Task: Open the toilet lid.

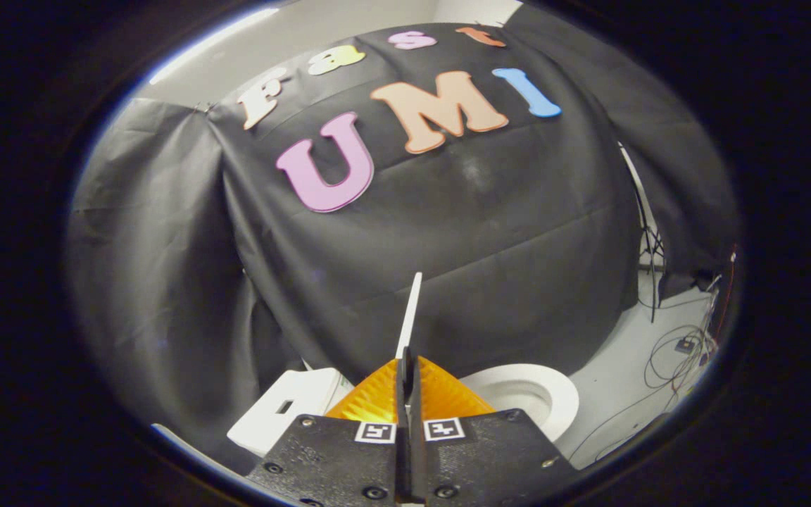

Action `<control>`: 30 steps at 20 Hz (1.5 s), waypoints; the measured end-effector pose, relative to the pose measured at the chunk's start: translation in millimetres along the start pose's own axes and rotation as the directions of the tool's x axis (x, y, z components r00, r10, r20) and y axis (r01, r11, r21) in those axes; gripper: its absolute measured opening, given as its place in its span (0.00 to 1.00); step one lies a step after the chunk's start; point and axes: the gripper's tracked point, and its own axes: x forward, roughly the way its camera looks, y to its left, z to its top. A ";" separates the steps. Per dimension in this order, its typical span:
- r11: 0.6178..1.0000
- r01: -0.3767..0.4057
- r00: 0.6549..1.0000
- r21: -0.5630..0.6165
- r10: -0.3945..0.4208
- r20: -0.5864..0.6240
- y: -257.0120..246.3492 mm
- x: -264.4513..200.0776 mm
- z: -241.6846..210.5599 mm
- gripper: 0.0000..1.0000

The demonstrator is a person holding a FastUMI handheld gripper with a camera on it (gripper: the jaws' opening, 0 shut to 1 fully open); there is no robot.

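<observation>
The white toilet lid (411, 310) is raised and seen edge-on as a thin strip standing up from between my fingers. My gripper (405, 362) is shut on the lid's edge, with both fingers pressed against it from either side. The white toilet seat and bowl (529, 394) lie open just right of the fingers and below them. The white tank (286, 415) sits to the left of the fingers.
The booth's black cloth wall (448, 232) hangs close behind the toilet. On the pale floor to the right lie loose cables (680, 352). A thin stand (648, 239) rises by the cloth's right edge.
</observation>
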 end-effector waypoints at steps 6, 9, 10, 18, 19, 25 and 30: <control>0.987 -0.023 1.000 -0.158 0.021 -0.014 62.1 -2.3 2.1 0.00; 0.973 -0.055 0.998 -0.224 0.051 -0.024 93.4 -4.0 -1.0 0.00; 0.968 -0.065 0.998 -0.242 0.060 -0.027 103.3 -2.9 -2.4 0.00; 0.919 -0.197 0.980 -0.342 0.185 -0.067 174.4 3.7 -21.0 0.00; 0.914 -0.216 0.976 -0.344 0.203 -0.074 182.3 3.5 -22.8 0.00; 0.881 -0.282 0.959 -0.380 0.259 -0.112 213.3 12.3 -35.8 0.00; 0.852 -0.336 0.942 -0.400 0.299 -0.156 233.1 25.8 -48.4 0.01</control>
